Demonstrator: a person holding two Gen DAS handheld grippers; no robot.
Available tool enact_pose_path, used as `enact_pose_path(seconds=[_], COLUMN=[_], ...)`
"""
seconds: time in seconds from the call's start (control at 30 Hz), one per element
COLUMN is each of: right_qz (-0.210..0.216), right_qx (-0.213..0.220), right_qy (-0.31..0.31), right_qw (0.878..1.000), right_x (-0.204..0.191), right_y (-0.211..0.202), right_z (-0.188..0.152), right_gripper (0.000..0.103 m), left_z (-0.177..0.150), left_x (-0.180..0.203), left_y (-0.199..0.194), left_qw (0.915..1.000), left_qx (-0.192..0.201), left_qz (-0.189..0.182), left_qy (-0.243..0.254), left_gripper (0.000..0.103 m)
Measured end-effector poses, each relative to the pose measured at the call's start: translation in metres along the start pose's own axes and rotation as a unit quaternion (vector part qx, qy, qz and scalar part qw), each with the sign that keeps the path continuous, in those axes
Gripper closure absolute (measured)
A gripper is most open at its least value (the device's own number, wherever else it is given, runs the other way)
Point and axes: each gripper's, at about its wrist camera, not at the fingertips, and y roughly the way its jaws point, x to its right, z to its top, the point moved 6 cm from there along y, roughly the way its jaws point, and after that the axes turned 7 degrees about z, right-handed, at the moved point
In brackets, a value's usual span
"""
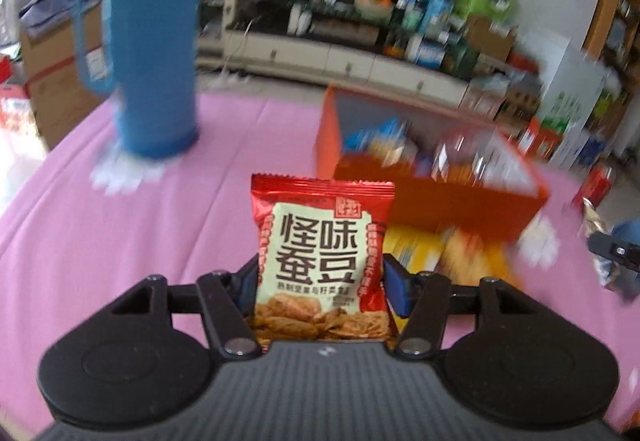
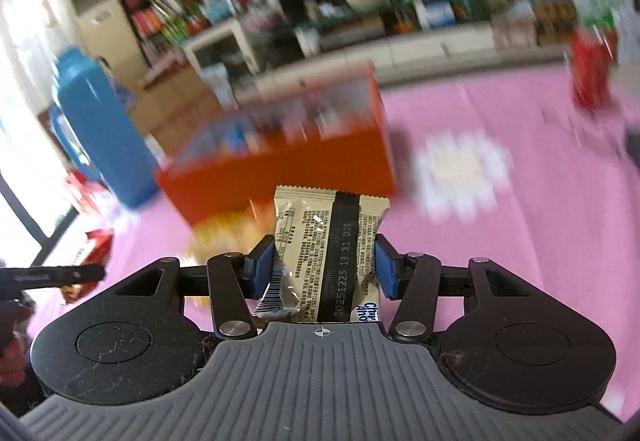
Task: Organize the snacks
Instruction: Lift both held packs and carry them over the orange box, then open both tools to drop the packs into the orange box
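My left gripper (image 1: 320,277) is shut on a red broad-bean snack packet (image 1: 322,253) and holds it upright above the pink tablecloth. An orange box (image 1: 432,197) with several snack packs inside stands just ahead to the right. My right gripper (image 2: 322,265) is shut on a beige cookie packet (image 2: 330,257), printed back facing me. The same orange box (image 2: 288,173) lies ahead of it, slightly left. Yellow-orange snack packs (image 1: 448,257) lie against the box's near side and also show in the right wrist view (image 2: 228,233). Both views are motion-blurred.
A tall blue thermos (image 1: 154,41) stands on the table at the far left and also shows in the right wrist view (image 2: 100,129). A red packet (image 2: 590,73) stands at the far right. A red snack pack (image 2: 90,257) lies at the left edge. Cluttered shelves and a TV stand lie beyond.
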Motion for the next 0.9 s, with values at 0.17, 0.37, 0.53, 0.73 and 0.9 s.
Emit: enact_pose_path(seconds=[0.17,0.37,0.53,0.73,0.9], right_qz=[0.003,-0.012,-0.019,-0.019,-0.026], right_qx=[0.046,0.035,0.001,-0.035,0.014], right_qy=[-0.044,-0.053,-0.057,-0.068,-0.088], right_qw=[0.998,0.998,0.998,0.997,0.996], right_x=[-0.01,0.007,0.018,0.018,0.003], right_y=[0.043,0.128,0.185,0.209,0.172], right_z=[0.079,0.119,0.124,0.113,0.127], right_gripper=[0.068,0.068,0.068,0.033,0.016], left_z=[0.061,0.105,0.108,0.115,0.118], left_x=[0.039,0.083,0.099,0.098,0.093], left_y=[0.046,0.119,0.167,0.15,0.097], left_qw=[0.9991,0.9977,0.9952,0.9929,0.9877], left_qx=[0.039,0.037,0.028,0.068,0.115], left_qz=[-0.002,-0.003,0.009,0.014,0.016], left_qy=[0.019,0.056,0.094,0.097,0.104], left_gripper=[0.044,0.044,0.038,0.005,0.003])
